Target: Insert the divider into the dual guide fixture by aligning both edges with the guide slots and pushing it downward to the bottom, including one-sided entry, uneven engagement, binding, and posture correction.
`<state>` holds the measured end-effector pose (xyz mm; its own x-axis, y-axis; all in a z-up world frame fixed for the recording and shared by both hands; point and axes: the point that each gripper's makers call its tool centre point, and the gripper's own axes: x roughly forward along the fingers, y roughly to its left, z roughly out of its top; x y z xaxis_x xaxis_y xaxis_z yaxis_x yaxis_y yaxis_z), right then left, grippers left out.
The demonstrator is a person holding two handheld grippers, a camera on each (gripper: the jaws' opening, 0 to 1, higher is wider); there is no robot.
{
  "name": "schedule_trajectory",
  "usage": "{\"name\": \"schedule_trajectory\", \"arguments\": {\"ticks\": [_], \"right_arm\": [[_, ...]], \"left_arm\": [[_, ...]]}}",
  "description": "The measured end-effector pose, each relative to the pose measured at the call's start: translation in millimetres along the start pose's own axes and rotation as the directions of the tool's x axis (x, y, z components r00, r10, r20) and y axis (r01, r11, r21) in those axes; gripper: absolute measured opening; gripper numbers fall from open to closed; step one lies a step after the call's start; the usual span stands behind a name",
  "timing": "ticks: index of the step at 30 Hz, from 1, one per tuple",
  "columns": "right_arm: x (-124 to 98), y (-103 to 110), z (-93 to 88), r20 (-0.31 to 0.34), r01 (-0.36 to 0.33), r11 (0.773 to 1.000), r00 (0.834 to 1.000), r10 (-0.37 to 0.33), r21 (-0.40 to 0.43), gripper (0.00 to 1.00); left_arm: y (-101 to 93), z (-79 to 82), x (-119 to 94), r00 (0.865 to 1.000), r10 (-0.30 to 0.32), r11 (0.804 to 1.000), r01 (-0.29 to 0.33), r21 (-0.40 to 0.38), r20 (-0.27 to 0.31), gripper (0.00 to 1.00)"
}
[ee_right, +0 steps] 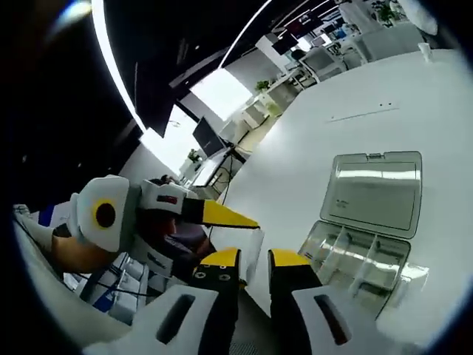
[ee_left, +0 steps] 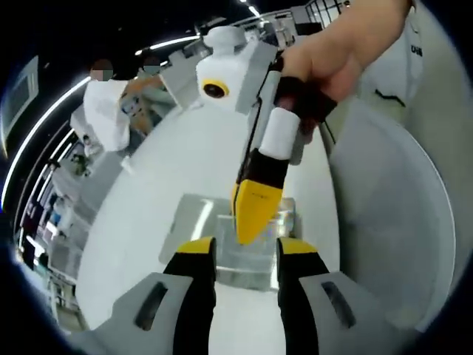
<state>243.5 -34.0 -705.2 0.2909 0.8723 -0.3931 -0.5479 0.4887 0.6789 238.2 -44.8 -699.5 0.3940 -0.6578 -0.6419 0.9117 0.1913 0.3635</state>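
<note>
On the white desk [ee_right: 355, 89] the clear fixture box [ee_right: 355, 255] lies open, well apart from the clear divider [ee_left: 244, 255]. The divider sits between the left tongs [ee_left: 247, 277], with the right tongs [ee_right: 253, 277] near it. I cannot tell if either pair grips it. I judge that carrying it tilted may make one edge enter first and bind. No writing can be read.

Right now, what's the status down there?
Left gripper open at clear box. Right gripper tip over box, grip unclear. Divider too clear to tell.
</note>
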Motion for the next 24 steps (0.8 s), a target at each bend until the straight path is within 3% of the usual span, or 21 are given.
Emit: {"name": "schedule_trajectory", "arguments": {"ticks": [12, 24], "right_arm": [[-2.3, -1.0, -6.8, -0.025, 0.008, 0.998, 1.000, -0.006, 0.065, 0.00], [-1.2, -1.0, -9.5, -0.028, 0.004, 0.994, 1.000, -0.001, 0.105, 0.00]], "left_arm": [[2.7, 4.1, 1.3, 1.000, 0.024, 0.999, -0.024, 0.035, -0.003, 0.29], [-0.2, 5.1, 2.6, 1.000, 0.026, 0.998, -0.026, 0.055, -0.010, 0.29]]}}
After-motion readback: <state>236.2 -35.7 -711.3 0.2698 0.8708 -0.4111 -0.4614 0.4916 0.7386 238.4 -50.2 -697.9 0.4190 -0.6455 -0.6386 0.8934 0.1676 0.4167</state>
